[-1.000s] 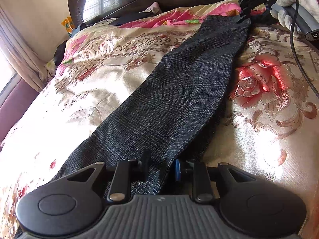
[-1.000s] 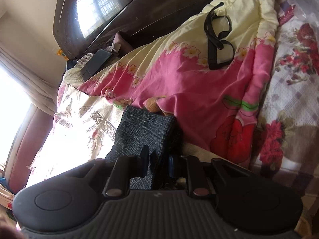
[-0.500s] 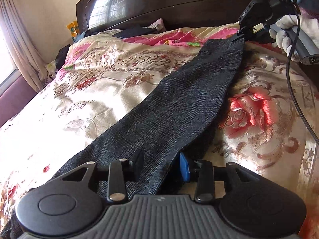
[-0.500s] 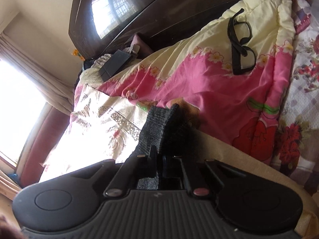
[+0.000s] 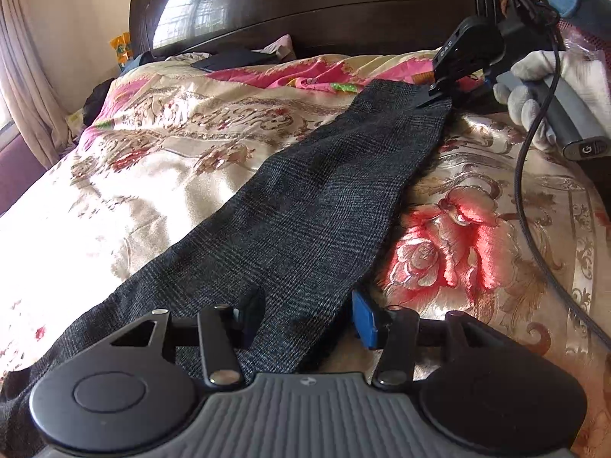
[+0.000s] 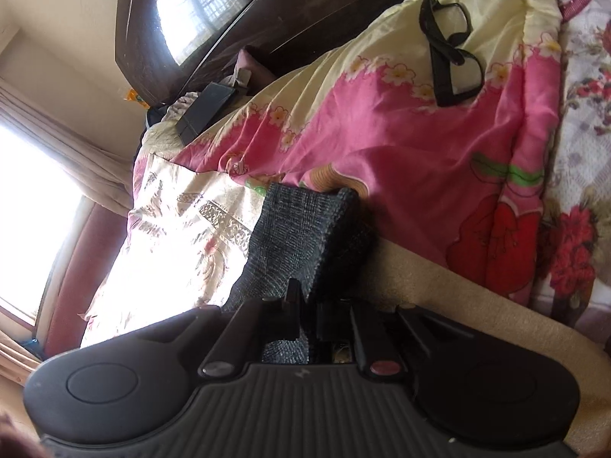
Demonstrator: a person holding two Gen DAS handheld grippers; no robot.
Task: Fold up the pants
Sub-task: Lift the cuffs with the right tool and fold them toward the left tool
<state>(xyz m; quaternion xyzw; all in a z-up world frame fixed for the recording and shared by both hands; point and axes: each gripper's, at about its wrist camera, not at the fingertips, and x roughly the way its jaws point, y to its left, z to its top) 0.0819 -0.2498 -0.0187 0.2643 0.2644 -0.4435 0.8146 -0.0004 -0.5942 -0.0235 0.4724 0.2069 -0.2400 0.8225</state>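
Note:
Dark grey checked pants (image 5: 324,206) lie stretched as one long strip across the floral bedspread (image 5: 152,175). My left gripper (image 5: 305,313) is at their near end. Its jaws are opening; the cloth lies between them, and the blue pad (image 5: 364,320) stands clear of it. At the far end a gloved hand (image 5: 534,76) holds my right gripper (image 5: 439,95), pinching the hem. In the right wrist view the right gripper (image 6: 307,309) has its narrow jaws starting to open, still pressing a fold of the pants (image 6: 301,221).
A dark wooden headboard (image 5: 305,7) closes the far side. A pink and cream quilt (image 6: 382,133) carries black glasses (image 6: 450,49) and a dark flat box (image 6: 206,108). A black cable (image 5: 534,191) hangs over the bedspread at right. Curtains (image 5: 26,87) stand at left.
My left jaws have spread apart and let go of the cloth, and the left view has pulled back slightly. The right jaws have narrowed onto the hem.

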